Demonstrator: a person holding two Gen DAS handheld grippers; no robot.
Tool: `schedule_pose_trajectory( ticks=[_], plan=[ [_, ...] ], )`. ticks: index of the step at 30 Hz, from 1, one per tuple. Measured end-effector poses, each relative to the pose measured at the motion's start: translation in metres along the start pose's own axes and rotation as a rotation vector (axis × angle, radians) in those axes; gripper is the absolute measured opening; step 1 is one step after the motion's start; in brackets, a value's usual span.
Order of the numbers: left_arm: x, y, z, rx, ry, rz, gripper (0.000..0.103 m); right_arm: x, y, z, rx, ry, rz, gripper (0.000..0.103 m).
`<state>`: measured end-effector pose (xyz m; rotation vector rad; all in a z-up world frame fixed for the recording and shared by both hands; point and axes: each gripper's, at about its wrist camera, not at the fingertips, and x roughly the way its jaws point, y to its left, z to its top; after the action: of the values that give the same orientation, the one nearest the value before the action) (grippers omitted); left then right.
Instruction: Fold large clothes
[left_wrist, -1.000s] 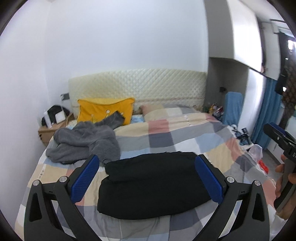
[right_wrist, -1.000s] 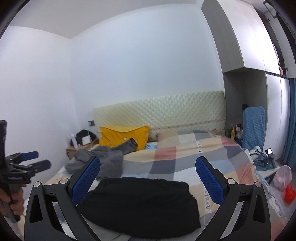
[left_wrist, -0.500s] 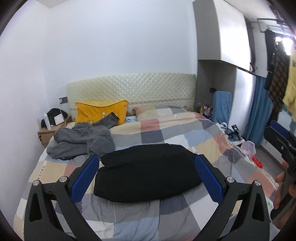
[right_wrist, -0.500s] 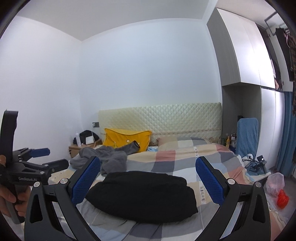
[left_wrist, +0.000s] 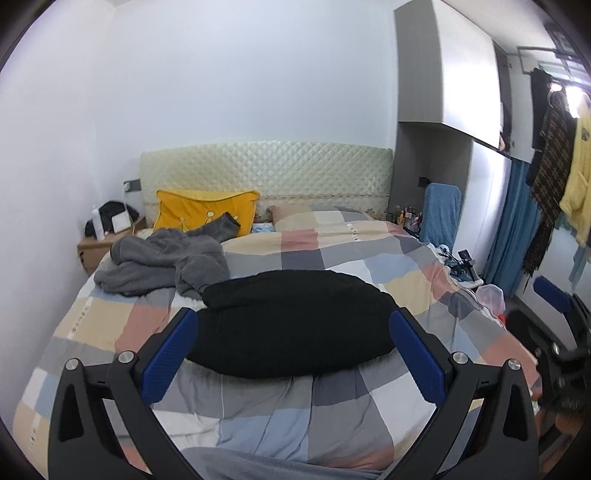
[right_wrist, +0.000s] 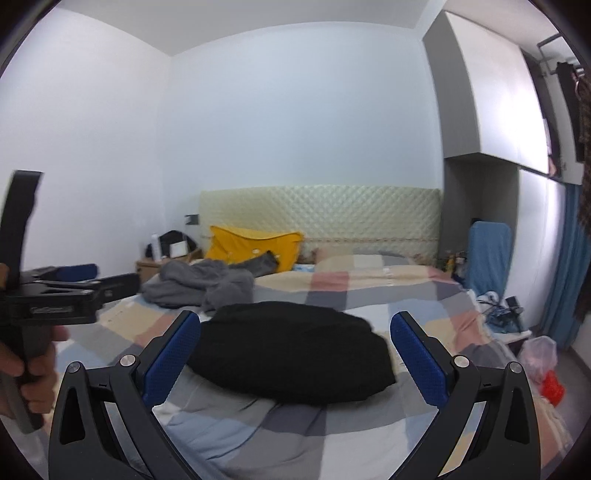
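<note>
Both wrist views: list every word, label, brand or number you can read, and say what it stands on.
No text reads clearly in either view.
Left gripper: pale lettering along its black body, in the right wrist view, too blurred to read.
Bottles beside the bed: labels too small to read.
White card on the nightstand: no print can be made out.
Black garment, grey garment: no print shows.

A lived-in home bedroom: a bed (left_wrist: 332, 406) under a checked quilt fills the middle, a padded headboard (left_wrist: 266, 173) and yellow pillow (left_wrist: 199, 212) behind it. At left stands a nightstand (left_wrist: 94, 249); at right, tall wardrobes (left_wrist: 447, 70), blue curtains (left_wrist: 511, 229) and hanging clothes (left_wrist: 554, 155).
</note>
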<state>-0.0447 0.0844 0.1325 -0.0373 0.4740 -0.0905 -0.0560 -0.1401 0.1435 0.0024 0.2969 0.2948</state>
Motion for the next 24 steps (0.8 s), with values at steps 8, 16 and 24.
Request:
schedule_pose_trajectory(
  ticks=[8, 16, 24],
  plan=[
    [0.015, 0.011, -0.029, -0.032, 0.053, -0.021, 0.103, 0.014, -0.001, -0.03, 0.036, 0.045, -0.005, 0.103],
    [0.042, 0.014, -0.062, -0.035, 0.112, 0.005, 0.103, 0.035, -0.009, -0.067, 0.063, 0.107, -0.027, 0.103],
    [0.069, 0.006, -0.085, -0.034, 0.183, -0.005, 0.103, 0.046, -0.018, -0.088, 0.081, 0.156, -0.047, 0.103]
  ],
)
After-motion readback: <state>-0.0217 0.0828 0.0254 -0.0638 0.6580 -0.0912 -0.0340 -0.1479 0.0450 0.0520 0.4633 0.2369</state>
